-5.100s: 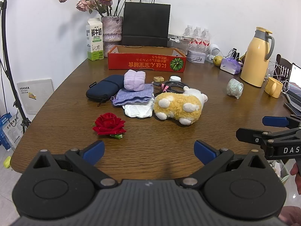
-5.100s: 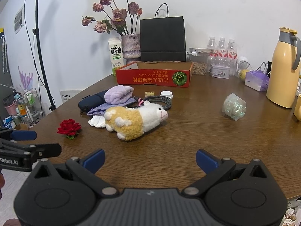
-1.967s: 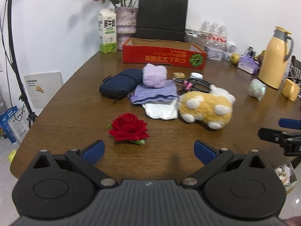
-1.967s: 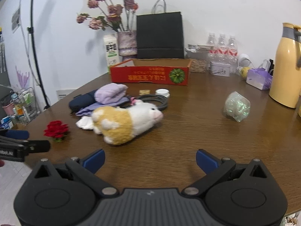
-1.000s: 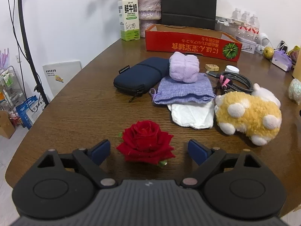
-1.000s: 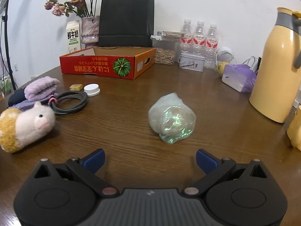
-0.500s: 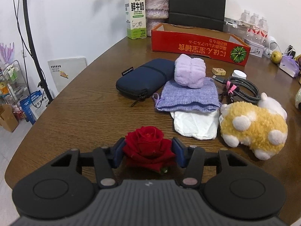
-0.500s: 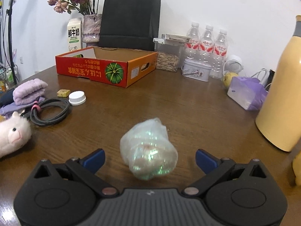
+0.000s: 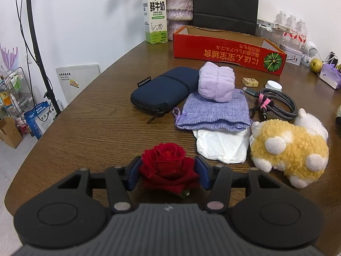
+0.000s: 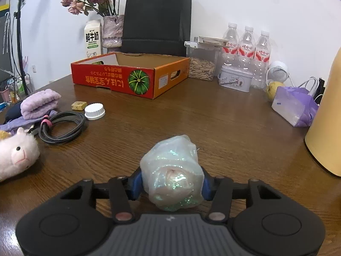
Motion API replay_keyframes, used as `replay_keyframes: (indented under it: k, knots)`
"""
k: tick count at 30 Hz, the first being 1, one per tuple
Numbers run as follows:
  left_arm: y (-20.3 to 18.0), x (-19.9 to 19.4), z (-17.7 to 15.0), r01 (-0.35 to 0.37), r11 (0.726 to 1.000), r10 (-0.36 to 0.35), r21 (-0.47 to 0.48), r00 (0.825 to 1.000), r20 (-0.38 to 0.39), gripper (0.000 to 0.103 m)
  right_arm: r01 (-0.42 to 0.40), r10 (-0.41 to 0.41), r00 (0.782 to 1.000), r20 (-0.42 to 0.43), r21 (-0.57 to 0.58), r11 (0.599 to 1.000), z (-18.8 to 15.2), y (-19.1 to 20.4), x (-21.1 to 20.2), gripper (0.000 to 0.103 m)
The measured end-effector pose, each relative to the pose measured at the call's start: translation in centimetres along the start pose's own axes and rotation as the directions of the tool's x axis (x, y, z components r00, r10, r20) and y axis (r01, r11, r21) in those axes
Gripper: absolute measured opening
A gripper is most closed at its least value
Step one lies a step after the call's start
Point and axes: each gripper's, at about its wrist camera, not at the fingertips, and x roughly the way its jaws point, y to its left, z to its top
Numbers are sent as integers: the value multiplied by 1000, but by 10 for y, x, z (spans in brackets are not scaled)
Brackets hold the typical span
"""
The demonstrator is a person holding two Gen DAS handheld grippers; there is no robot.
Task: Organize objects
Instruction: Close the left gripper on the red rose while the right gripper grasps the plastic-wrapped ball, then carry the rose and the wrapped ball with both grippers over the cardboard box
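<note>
Gripping a soft, crushable rose (image 9: pixel 169 166) near the pouch (image 9: pixel 213 112), the left gripper (image 9: pixel 168 173) pinches its sides; the right gripper (image 10: pixel 171 183), jaws closing, squeezes a light, slippery wrapped flower (image 10: pixel 172 175).

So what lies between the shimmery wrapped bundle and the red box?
Right wrist view: only bare table between the bundle and the box.

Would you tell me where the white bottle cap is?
In the right wrist view, the white bottle cap lies left of centre, between the coiled cable and the red box.
</note>
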Motion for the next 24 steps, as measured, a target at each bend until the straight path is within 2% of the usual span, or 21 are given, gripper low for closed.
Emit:
replay_keyframes:
  k: [8,15,24]
  knots:
    - [0,-3,1,11,1000,-11,14,1000,2,43,-13,14,999,30,-30,999,-1,19,-13,46]
    - [11,-7,-2,31,1000,-31,2,1000,4,41,-34,36,998,42,-45,998,-2,46,-31,46]
    - [22,-21,-7,76,997,-77,17,996,45,39,-53,56,996,68,-53,997,2,91,-52,46]
